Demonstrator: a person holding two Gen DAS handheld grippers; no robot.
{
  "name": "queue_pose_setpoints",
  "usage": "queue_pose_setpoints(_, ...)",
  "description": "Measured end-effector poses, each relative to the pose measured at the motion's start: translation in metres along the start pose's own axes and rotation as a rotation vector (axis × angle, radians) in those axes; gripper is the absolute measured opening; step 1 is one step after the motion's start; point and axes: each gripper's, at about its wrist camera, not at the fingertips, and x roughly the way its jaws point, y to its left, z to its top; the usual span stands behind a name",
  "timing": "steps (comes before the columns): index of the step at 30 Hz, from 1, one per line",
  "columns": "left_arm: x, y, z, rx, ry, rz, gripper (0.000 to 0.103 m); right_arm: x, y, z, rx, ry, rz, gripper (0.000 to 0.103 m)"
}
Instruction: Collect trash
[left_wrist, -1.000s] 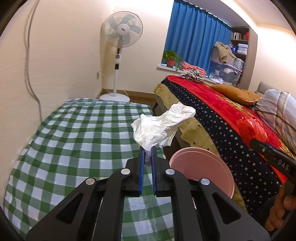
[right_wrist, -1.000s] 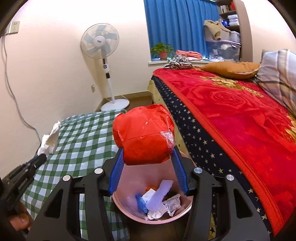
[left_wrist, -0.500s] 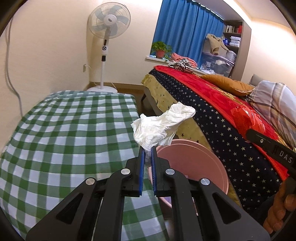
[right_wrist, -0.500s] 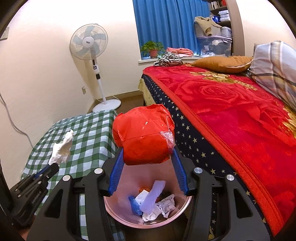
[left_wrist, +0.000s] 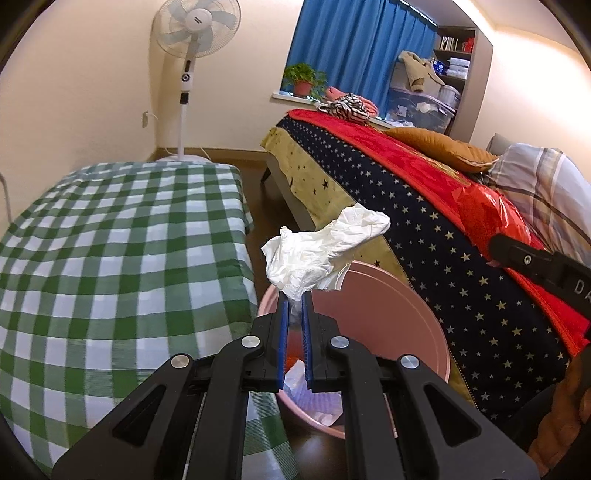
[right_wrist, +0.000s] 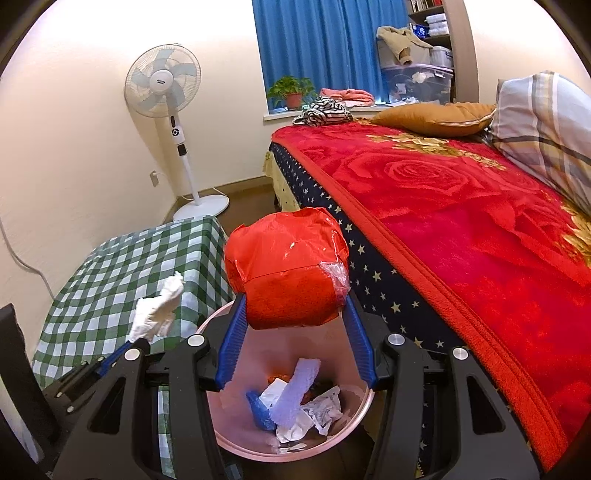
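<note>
In the left wrist view, the left hand-held gripper (left_wrist: 294, 301) was at the lower centre of the frame, with its blue pads closed on a crumpled white tissue (left_wrist: 322, 254). The tissue stood up from the pads and leaned to the right, above the near rim of a pink trash bin (left_wrist: 413, 332) which occupied the lower centre. To the left of the bin was the table (left_wrist: 110, 258) with a green checked cloth. At the right edge of this frame, part of the right hand-held gripper (left_wrist: 535, 262) appeared with something red at its tip.

In the right wrist view, the right hand-held gripper (right_wrist: 295, 314) was in the centre, its jaws set wide and gripping a red plastic bundle (right_wrist: 288, 273) between the blue pads. The bundle hung over the pink bin, and below it, at the bottom centre, the bin held white papers and a blue scrap (right_wrist: 295, 410). The bed (right_wrist: 461, 221) with a red rose blanket filled the right side, and a standing fan (right_wrist: 164, 88) was in the upper left.
</note>
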Motion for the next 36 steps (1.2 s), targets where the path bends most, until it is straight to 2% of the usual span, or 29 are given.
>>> queue_pose_setpoints(7,0.011,-0.004,-0.002,0.001,0.020,-0.026,0.007,0.004,0.000,0.000,0.000,0.007,-0.005,0.053)
queue_pose_setpoints(9,0.015,-0.007,-0.003,0.006,0.029,-0.044,0.008,0.005,-0.001,0.000,0.004,0.010,0.004,0.057)
queue_pose_setpoints(10,0.017,-0.007,-0.003,0.006,0.035,-0.049,0.015,0.005,-0.001,0.001,0.007,0.011,0.007,0.069)
queue_pose_setpoints(11,0.021,-0.007,-0.005,0.006,0.056,-0.053,0.034,0.003,-0.002,0.001,0.012,0.001,-0.002,0.083)
queue_pose_setpoints(12,0.022,-0.005,-0.006,0.007,0.064,-0.049,0.042,0.002,-0.003,0.001,0.016,-0.009,-0.011,0.085)
queue_pose_setpoints(13,0.022,-0.003,-0.008,0.009,0.064,-0.040,0.046,0.000,-0.003,0.002,0.022,-0.018,-0.015,0.086)
queue_pose_setpoints(15,0.018,0.004,-0.009,0.002,0.062,-0.026,0.046,-0.001,-0.006,0.002,0.041,-0.021,-0.009,0.086)
queue_pose_setpoints(18,0.004,0.014,-0.004,-0.003,0.036,-0.003,0.052,-0.001,-0.006,0.002,0.050,-0.023,0.000,0.092)
queue_pose_setpoints(20,-0.011,0.019,-0.001,0.000,-0.001,0.021,0.066,-0.005,-0.004,0.002,0.046,-0.034,0.009,0.096)
queue_pose_setpoints(22,-0.027,0.023,0.002,-0.001,-0.035,0.038,0.073,-0.008,-0.003,0.002,0.040,-0.040,0.018,0.098)
queue_pose_setpoints(31,-0.096,0.024,0.003,0.078,-0.121,0.100,0.084,-0.037,0.015,-0.007,-0.027,-0.062,0.082,0.098)
queue_pose_setpoints(36,-0.138,0.028,-0.011,0.092,-0.142,0.119,0.091,-0.059,0.032,-0.028,-0.065,-0.055,0.129,0.098)
